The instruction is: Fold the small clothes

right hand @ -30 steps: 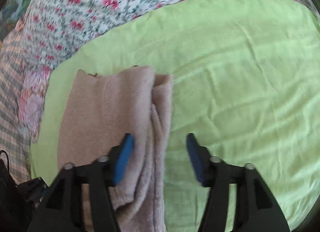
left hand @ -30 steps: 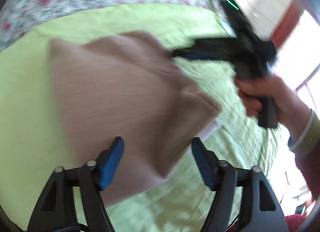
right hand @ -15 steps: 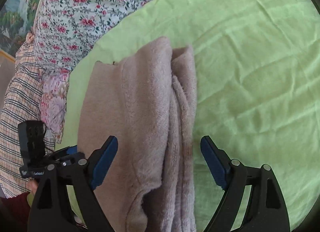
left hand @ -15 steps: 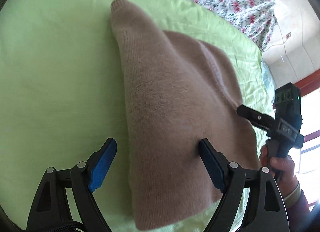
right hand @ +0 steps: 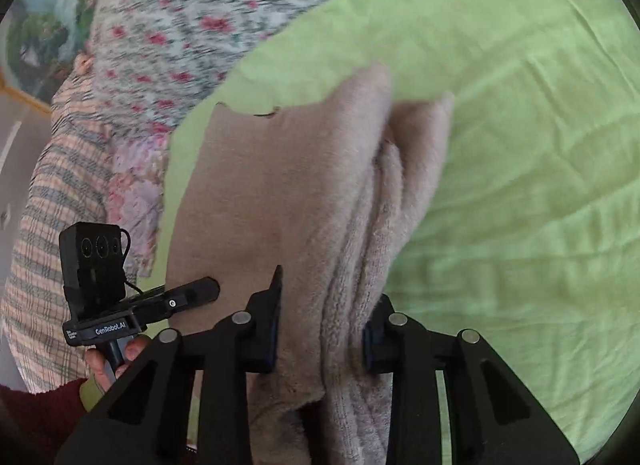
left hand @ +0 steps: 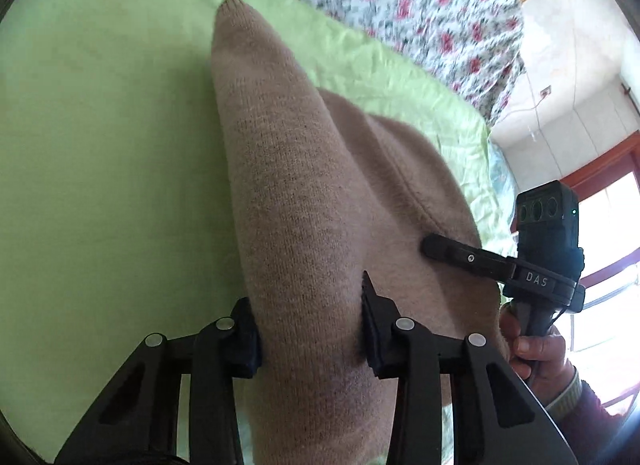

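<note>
Both claws are clamped on the same tan knit garment (left hand: 288, 193), which lies on a light green sheet (left hand: 100, 145) spread over the bed. From the left wrist view, the left claw (left hand: 310, 329) pinches a raised ridge of the knit between its two fingers, whose blue pads are almost wholly buried in the cloth; the ridge runs away from the camera to a rounded tip near the far edge of the sheet. To the right in that view the right claw (left hand: 434, 245) appears side-on, one dark finger pressing into the garment's edge, the other finger hidden behind it, with the person's right hand (left hand: 536, 349) partly cut off by the frame's rim. From the right wrist view, the right claw (right hand: 322, 329) closes on a thick stack of folded layers, the fleecy underside showing in ribs along the right border. The left claw (right hand: 208, 289) reaches in from the left and touches the garment's near edge; its tip is too dark to read clearly. A floral quilt (right hand: 180, 25) and a plaid cloth (right hand: 52, 193) lie beyond the sheet, both motion-blurred.
</note>
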Tool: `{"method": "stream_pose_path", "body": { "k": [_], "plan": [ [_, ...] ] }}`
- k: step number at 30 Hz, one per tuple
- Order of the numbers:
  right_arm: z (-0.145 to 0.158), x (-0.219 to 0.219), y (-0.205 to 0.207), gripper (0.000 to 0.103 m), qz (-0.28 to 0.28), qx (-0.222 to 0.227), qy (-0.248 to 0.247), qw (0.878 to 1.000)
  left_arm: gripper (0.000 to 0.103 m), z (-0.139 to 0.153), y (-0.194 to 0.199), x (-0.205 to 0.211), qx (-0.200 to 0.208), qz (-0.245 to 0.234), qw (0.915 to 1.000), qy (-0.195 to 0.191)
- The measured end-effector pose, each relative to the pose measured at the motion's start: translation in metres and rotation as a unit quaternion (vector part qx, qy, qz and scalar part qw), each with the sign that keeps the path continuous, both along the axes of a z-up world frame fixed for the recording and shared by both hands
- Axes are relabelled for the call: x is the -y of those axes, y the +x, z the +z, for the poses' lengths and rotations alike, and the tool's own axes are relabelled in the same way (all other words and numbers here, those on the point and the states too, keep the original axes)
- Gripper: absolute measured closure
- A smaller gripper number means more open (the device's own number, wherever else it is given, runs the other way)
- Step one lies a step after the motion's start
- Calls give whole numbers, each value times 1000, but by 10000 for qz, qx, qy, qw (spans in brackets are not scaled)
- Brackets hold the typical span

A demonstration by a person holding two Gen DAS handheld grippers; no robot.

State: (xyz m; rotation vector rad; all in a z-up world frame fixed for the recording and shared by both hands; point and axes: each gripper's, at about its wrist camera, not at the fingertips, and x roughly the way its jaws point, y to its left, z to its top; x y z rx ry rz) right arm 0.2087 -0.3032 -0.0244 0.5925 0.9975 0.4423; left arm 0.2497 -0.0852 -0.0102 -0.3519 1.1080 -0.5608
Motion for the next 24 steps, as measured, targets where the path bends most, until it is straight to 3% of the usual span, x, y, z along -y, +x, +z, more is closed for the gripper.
{"method": "stream_pose_path", "body": {
  "k": [3,6,11,13,14,17,19,24],
  "plan": [
    [5,-37,8,72,358,197,240,9989,65,21,-26,-49,170,306,9994,7],
    [-5,-85,18,72,793,215,450,9956,65,30,-52,-96,292,591,9974,279],
    [-43,-150,32,71,1285,-151,196,9914,64,1,-74,-148,-39,1069,9932,469],
    [-51,-153,34,67,1288,-280,152,9912,59,-20,-77,-164,-287,1192,9918,372],
    [-52,-151,36,60,1250,-402,149,9912,58,-25,-77,-169,-321,1254,9914,204],
    [-42,-142,34,45,1107,-566,-283,9918,53,-15,-74,-173,-157,1357,9906,59],
    [-26,-137,31,43,939,-388,-609,9930,44,-8,-72,-177,-29,1395,9900,187],
    [11,-135,47,43,600,177,-806,9948,43,2,-54,-201,127,1587,9869,250]
  ]
}}
